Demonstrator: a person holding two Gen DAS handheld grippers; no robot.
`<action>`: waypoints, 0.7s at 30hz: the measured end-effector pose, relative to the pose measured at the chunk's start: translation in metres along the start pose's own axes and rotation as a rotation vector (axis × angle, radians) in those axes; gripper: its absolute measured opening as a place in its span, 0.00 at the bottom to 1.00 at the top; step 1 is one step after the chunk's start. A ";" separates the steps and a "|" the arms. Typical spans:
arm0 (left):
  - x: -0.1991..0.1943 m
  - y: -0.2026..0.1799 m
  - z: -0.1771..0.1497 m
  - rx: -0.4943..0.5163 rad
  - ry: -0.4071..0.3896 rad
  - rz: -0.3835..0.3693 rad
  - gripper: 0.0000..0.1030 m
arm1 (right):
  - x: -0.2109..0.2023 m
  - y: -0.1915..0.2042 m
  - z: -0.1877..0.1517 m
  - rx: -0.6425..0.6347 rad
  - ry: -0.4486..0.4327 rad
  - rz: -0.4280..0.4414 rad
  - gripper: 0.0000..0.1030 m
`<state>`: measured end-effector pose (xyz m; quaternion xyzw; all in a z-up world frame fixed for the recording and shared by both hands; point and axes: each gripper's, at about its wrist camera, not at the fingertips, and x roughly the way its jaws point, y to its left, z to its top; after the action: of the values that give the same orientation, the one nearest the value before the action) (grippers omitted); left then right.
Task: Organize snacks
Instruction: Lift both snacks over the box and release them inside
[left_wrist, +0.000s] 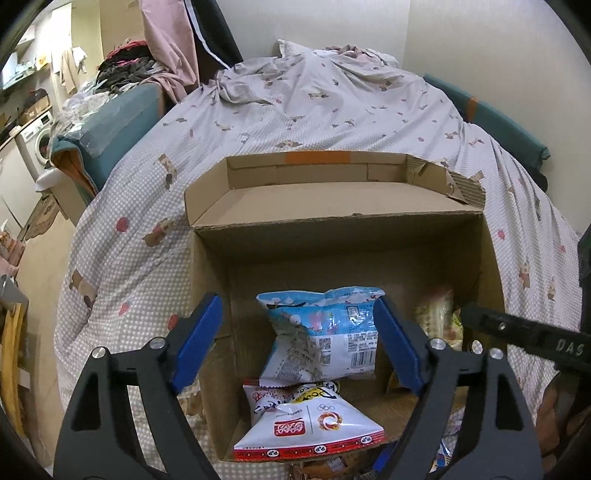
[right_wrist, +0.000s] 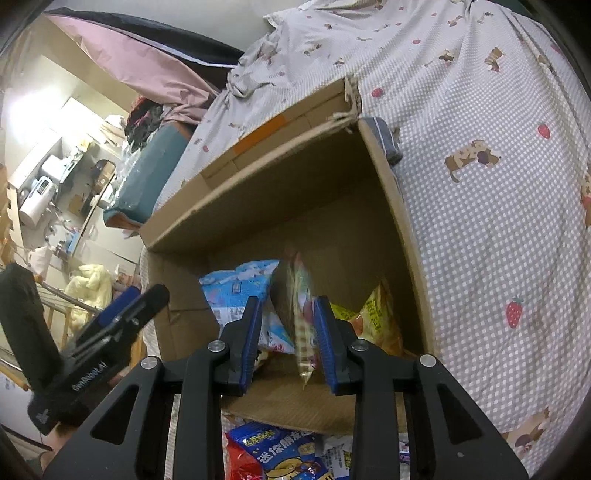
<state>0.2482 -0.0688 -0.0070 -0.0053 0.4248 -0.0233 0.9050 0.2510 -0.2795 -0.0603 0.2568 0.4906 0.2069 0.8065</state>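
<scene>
Snack bag, light blue: sits upright inside the cardboard box, framed between the left gripper fingers. Left fingers spread wide, nothing held; the right pad looks close to the bag's edge, contact unclear. White-and-red bag lies just below it at the box's near edge.

Right gripper: fingers narrowed around a thin checkered packet standing on edge between the pads; can't tell if the pads actually clamp it. Yellow bag just beyond, in the box's right corner. Blue bag with a cartoon dog lies outside the box, below the fingers. Box rests on a checkered bedsheet.
</scene>
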 end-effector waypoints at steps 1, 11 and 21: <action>0.000 0.001 -0.001 -0.005 0.002 -0.002 0.79 | -0.001 -0.001 0.001 0.002 -0.003 0.000 0.46; -0.011 0.005 0.000 -0.030 -0.037 -0.021 0.79 | -0.011 -0.001 0.004 0.008 -0.035 -0.011 0.74; -0.038 0.016 -0.007 -0.074 -0.067 -0.013 0.79 | -0.026 0.012 0.000 -0.056 -0.068 -0.041 0.74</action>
<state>0.2191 -0.0509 0.0173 -0.0424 0.3949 -0.0130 0.9177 0.2388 -0.2854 -0.0357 0.2308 0.4620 0.1950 0.8338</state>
